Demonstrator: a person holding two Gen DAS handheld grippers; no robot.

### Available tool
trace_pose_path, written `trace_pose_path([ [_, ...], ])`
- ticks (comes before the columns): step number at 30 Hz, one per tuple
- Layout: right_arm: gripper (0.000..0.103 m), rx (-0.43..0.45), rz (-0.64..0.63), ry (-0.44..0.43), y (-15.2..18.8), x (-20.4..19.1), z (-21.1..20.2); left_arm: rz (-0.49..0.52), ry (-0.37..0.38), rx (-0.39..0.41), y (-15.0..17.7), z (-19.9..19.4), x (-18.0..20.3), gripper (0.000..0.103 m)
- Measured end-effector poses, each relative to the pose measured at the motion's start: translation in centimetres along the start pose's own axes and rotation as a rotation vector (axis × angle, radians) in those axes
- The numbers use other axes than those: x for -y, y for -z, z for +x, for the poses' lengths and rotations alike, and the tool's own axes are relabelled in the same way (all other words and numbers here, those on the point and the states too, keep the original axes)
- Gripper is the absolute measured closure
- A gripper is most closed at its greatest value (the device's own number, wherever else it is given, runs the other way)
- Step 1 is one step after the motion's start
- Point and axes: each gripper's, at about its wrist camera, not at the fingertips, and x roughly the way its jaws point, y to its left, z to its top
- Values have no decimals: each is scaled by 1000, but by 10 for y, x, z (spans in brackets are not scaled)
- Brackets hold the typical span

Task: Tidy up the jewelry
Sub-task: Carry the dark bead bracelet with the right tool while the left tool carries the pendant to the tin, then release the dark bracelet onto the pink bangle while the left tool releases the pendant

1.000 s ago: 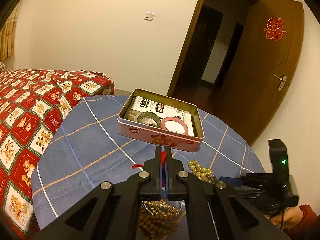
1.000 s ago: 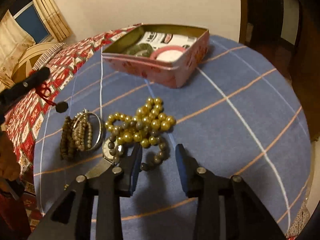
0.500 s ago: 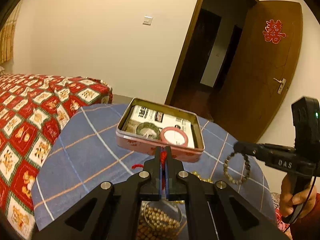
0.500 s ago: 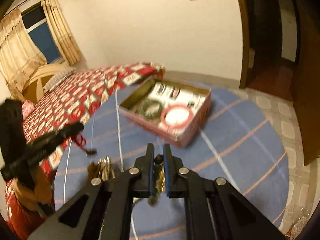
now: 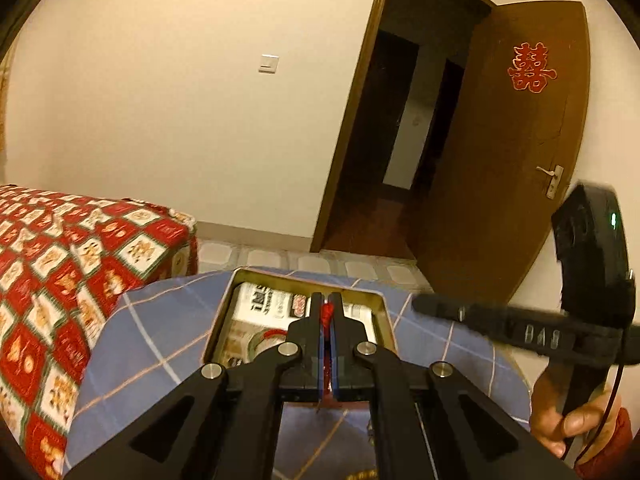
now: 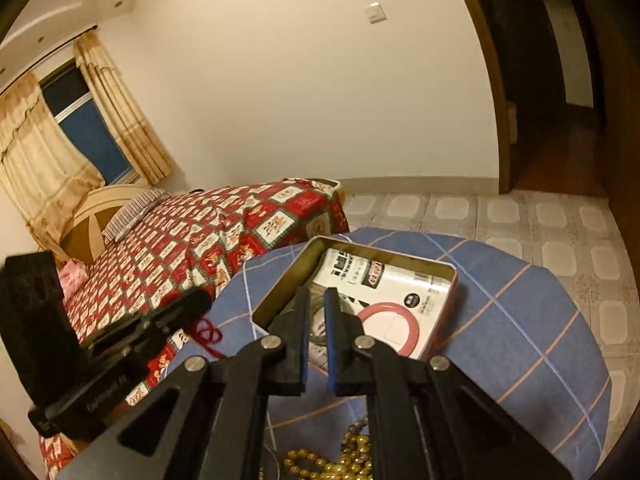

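The open tin (image 6: 442, 270) sits on a round table under a blue checked cloth (image 6: 520, 320), and everything else is placed from it. Inside the tin, on a printed white card (image 6: 384, 276), lie a pink bangle (image 6: 390, 330) towards the right wall and a greenish bangle (image 6: 316, 322) to its left, partly hidden behind the fingers of the right gripper (image 6: 316, 294). That gripper hangs above the near left corner of the tin with its jaws drawn in to a narrow slit; whether anything is pinched between them cannot be told from either view. The left gripper (image 5: 326, 300) is clamped tight on a red cord (image 5: 327, 314), a knot of which shows between the blue pads above the middle of the tin in its own view. From the right wrist, the cord dangles in loops just off the tin's left side, over the table's edge. On the near side of the tin, a heap of gold bead strands (image 6: 332, 464) lies on the cloth, with a few darker beads among them. A hand (image 5: 568, 420) grips the right gripper's handle, to the right of the tin. Beyond the tin's left side stands a bed with a red patterned cover (image 6: 200, 240).
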Motion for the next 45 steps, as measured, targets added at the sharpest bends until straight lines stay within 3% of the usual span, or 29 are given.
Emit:
trace_pose_path([
  [3, 85, -68, -1, 44, 18, 13, 1, 14, 7, -11, 2, 9, -1, 102],
  [5, 63, -134, -12, 89, 40, 24, 2, 14, 13, -21, 5, 14, -2, 102],
  [6, 59, -162, -9, 109, 50, 30, 4, 8, 17, -28, 7, 17, -4, 102],
  [10, 59, -271, -24, 187, 84, 44, 25, -22, 17, -49, 14, 26, -7, 102],
  [13, 66, -315, -65, 247, 92, 43, 43, -34, 20, -60, 16, 26, -7, 102],
  [15, 69, -302, -136, 292, 93, 35, 47, -24, 17, -59, 16, 23, -4, 102],
  [19, 90, -300, -234, 364, 98, 28, 52, -15, 19, -59, 17, 18, -1, 102],
  [24, 92, -304, -179, 325, 97, 37, 39, -7, 8, -48, 18, 8, 1, 102],
  [33, 92, -144, -150, 263, 62, 9, 2, -18, -1, -31, 18, -1, 1, 102],
  [40, 92, -33, -147, 223, 21, -12, 12, -14, -6, -14, 10, 5, -2, 102],
  [45, 92, -5, -75, 230, 3, 0, 42, 3, -7, -19, 1, 33, -6, 102],
])
